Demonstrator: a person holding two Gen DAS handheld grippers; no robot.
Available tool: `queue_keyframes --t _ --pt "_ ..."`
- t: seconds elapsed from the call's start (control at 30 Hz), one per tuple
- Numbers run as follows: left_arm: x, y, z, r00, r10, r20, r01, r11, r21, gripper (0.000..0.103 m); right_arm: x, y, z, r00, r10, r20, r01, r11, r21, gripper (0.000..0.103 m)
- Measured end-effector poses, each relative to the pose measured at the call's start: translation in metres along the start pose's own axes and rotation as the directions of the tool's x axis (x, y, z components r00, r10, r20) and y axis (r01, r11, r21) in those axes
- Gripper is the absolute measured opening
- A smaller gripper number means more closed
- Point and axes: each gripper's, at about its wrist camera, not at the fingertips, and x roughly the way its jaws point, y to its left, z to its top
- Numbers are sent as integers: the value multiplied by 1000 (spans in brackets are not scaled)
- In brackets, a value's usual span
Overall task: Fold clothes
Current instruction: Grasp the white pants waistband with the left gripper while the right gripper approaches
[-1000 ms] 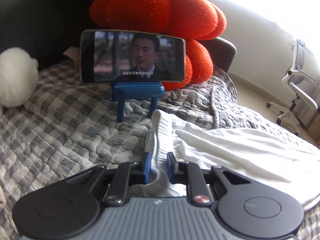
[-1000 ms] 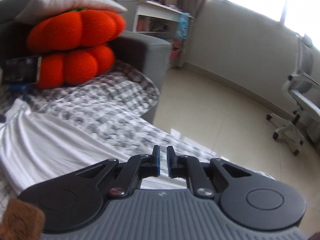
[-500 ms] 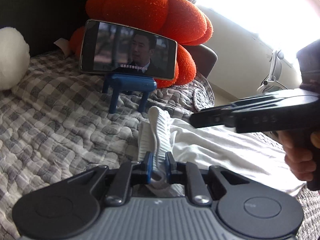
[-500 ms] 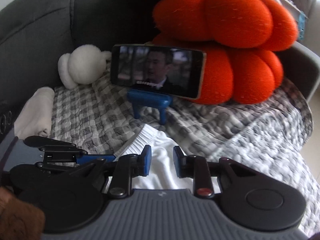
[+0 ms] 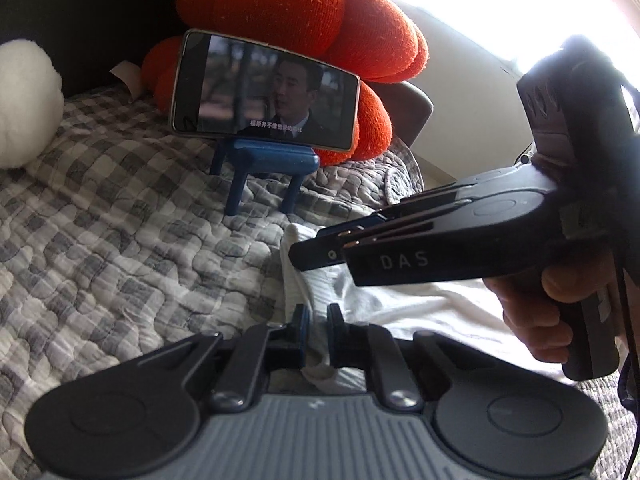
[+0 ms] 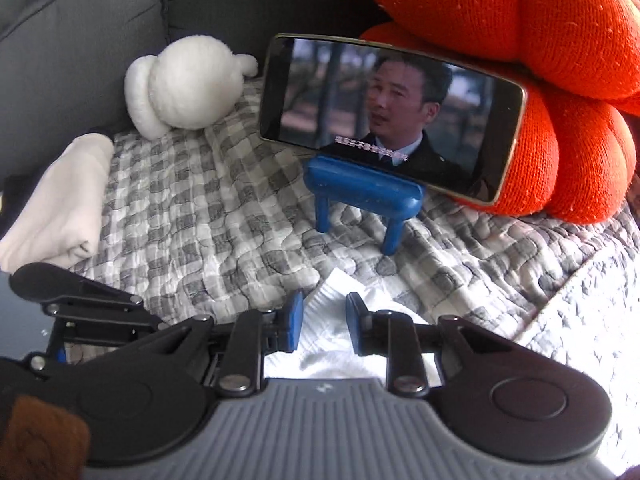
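Observation:
A white garment (image 5: pixel 420 304) lies on the grey checked quilt (image 5: pixel 120 240); its ribbed waistband (image 5: pixel 296 268) stands up towards the phone. My left gripper (image 5: pixel 318 316) has a fold of that waistband between its pads, and its jaws are closing on it. In the left wrist view my right gripper (image 5: pixel 298 254) reaches in from the right, held by a hand (image 5: pixel 532 320), its tips over the waistband. Seen from its own camera, the right gripper (image 6: pixel 322 308) stands open astride the garment's edge (image 6: pixel 332 332), and the pads do not press on it.
A phone (image 6: pixel 392 116) playing video leans on a blue stand (image 6: pixel 360 196) just beyond the garment, against an orange cushion (image 6: pixel 540 60). A white plush (image 6: pixel 184 84) and a folded cream cloth (image 6: pixel 60 216) lie left by the dark sofa back (image 6: pixel 80 20).
My right gripper swung from facing the room to the waistband beside the left gripper, and its jaws widened. The left gripper shifted a little and its jaws narrowed on the fabric.

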Motion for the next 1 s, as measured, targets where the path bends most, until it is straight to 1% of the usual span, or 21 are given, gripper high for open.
queue_keyframes --t 0.07,0.13,0.2,0.23,0.3,0.37,0.4,0.47,0.57,0.63,0.7,0.73,0.77,0.8,0.83,0.87,0.9,0.93,1.0 --pt "0 5 1 1000 -20 -12 20 999 -26 9 -1 3 -1 1000 -7 1 7 1000 -7 25" --pt "-2 9 2 999 -33 -17 32 999 -38 9 -6 1 -1 1000 6 19 -6 1000 1 25" --pt "-3 7 2 999 -36 -17 35 999 -27 9 -9 0 0 999 14 37 -14 1000 1 28" --pt "-3 7 2 999 -37 -17 37 999 -20 9 -10 0 1 999 11 43 -10 1000 -7 32" --pt "-3 4 1 999 -39 -17 39 999 -3 9 -8 2 1 998 -2 55 4 999 -49 33" --pt "-2 5 1 999 -35 -22 35 999 1 9 -3 0 1 999 3 43 0 997 -75 33" --pt "-1 6 1 999 -30 -26 30 1000 -2 9 -1 -1 0 999 7 38 -4 997 -74 32" --pt "-2 8 1 999 -21 -29 21 1000 -2 7 2 -2 -1 1000 15 27 -13 998 -62 26" --pt "-4 9 3 1000 0 -30 0 1000 3 4 1 -7 1 999 26 41 -25 999 -24 21" --pt "-2 11 3 999 22 -40 -22 1000 1 4 8 -9 0 999 18 32 -18 1000 -18 20" --pt "-1 13 4 998 43 -50 -43 999 -1 4 14 -6 -2 999 8 33 -7 999 -39 23" --pt "-2 15 5 998 35 -53 -36 999 -10 6 15 -5 -2 999 8 34 -6 999 -40 23" --pt "-6 18 8 999 8 -51 -10 999 -31 7 15 -6 -2 999 10 34 -8 999 -35 23" --pt "-11 20 11 999 -8 -43 6 999 -54 18 15 -7 -2 999 12 33 -11 999 -30 23" --pt "-16 21 13 999 -19 -31 17 998 -66 26 15 -8 -1 999 14 33 -13 1000 -26 24" --pt "-20 21 14 1000 -23 -18 21 998 -64 42 16 -10 -1 999 22 34 -22 1000 -11 24" --pt "-21 20 15 1000 -24 -12 23 998 -61 52 17 -13 -1 999 33 35 -33 999 7 24" --pt "-21 19 15 999 -29 -14 28 998 -58 56 17 -16 -1 998 42 36 -43 999 22 24" --pt "-16 14 12 999 -33 -29 32 999 -40 68 19 -19 -2 998 57 41 -59 997 45 26"
